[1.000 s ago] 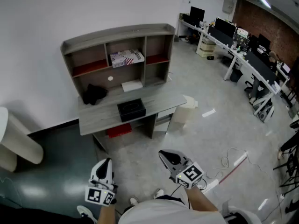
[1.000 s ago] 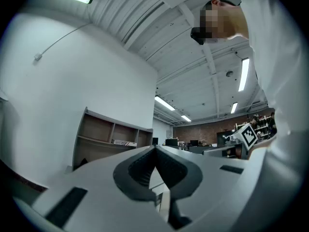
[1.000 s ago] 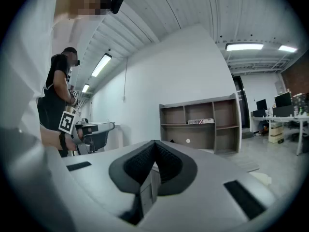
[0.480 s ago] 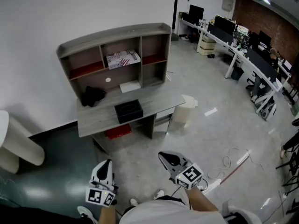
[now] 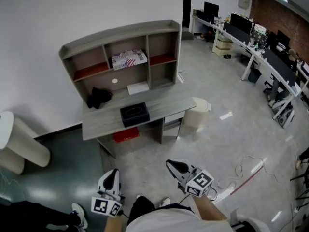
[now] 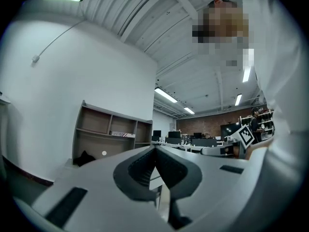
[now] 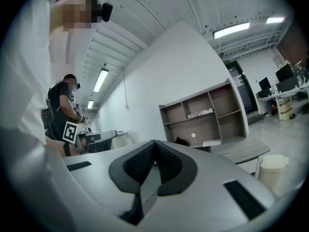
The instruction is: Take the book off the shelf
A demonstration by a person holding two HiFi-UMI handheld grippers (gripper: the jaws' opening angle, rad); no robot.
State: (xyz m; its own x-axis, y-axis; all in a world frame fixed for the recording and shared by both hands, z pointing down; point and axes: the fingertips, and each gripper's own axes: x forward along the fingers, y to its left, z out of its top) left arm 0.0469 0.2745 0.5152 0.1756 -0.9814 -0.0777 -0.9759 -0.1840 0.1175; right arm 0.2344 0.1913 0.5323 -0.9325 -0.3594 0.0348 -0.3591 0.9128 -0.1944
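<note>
Standing well back from the shelf [image 5: 120, 33], left gripper [image 5: 112, 173] and right gripper [image 5: 171, 165] both closed up empty, eyeing the book [image 5: 129, 59] lying flat in the upper middle compartment: likely light, stiff, slick-covered, best pinched at its front edge.

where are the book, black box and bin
book [image 5: 129, 59], head view, middle of its cover
black box [image 5: 134, 112], head view, its top
bin [image 5: 194, 119], head view, its side
</note>
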